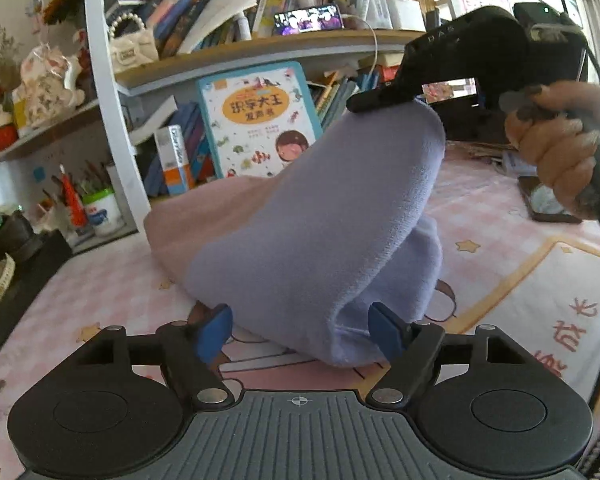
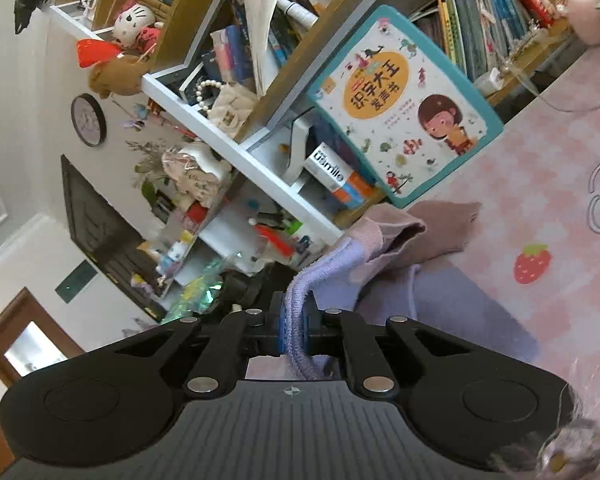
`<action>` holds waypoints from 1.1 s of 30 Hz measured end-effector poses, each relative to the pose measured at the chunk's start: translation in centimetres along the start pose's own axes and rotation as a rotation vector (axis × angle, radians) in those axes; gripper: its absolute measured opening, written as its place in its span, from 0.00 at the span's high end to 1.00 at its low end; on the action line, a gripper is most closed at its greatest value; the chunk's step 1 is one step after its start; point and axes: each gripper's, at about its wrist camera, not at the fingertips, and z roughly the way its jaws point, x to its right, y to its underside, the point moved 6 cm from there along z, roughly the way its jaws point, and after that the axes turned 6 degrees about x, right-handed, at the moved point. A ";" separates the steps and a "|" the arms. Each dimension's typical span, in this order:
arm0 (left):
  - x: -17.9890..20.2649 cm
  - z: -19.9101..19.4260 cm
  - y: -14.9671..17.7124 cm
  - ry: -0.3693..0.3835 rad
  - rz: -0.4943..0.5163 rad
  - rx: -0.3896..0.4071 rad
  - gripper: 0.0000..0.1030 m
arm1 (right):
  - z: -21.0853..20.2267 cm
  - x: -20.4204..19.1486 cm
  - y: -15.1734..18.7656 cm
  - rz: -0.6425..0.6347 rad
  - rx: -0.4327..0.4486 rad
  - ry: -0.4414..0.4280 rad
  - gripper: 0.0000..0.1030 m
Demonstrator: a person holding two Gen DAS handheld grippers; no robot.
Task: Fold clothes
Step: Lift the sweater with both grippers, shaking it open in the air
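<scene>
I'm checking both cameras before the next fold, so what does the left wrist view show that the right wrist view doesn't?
Left wrist only: the open left gripper beside the lilac cloth's lower fold, and the hand holding the right gripper.
Right wrist only: the right gripper pinching the cloth's edge, and a wall clock.
Both: the cloth, the picture book and the pink tablecloth.

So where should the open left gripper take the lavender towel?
Judging by its pose, the near folded corner of the lavender towel, approached level from the near side: it lies on the table between the left gripper's open pads, while the right gripper lifts the far edge.
</scene>
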 end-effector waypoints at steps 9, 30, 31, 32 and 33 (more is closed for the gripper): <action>-0.5 0.2 0.7 -0.005 -0.051 -0.021 0.30 | 1.1 5.4 3.6 0.087 -0.141 0.181 0.62; 1.9 -1.9 -4.5 -0.025 0.004 0.201 0.22 | 4.6 -4.9 1.1 -0.068 -0.143 -0.075 0.96; 1.8 -1.8 -4.4 -0.029 0.000 0.200 0.22 | 4.8 -5.1 1.2 -0.065 -0.152 -0.077 0.96; 1.6 -1.4 -4.2 -0.038 -0.001 0.186 0.22 | 5.1 -5.4 1.3 -0.064 -0.156 -0.082 0.96; 1.4 -0.9 -3.8 -0.051 -0.002 0.160 0.22 | 4.9 -5.5 1.2 -0.065 -0.154 -0.087 0.96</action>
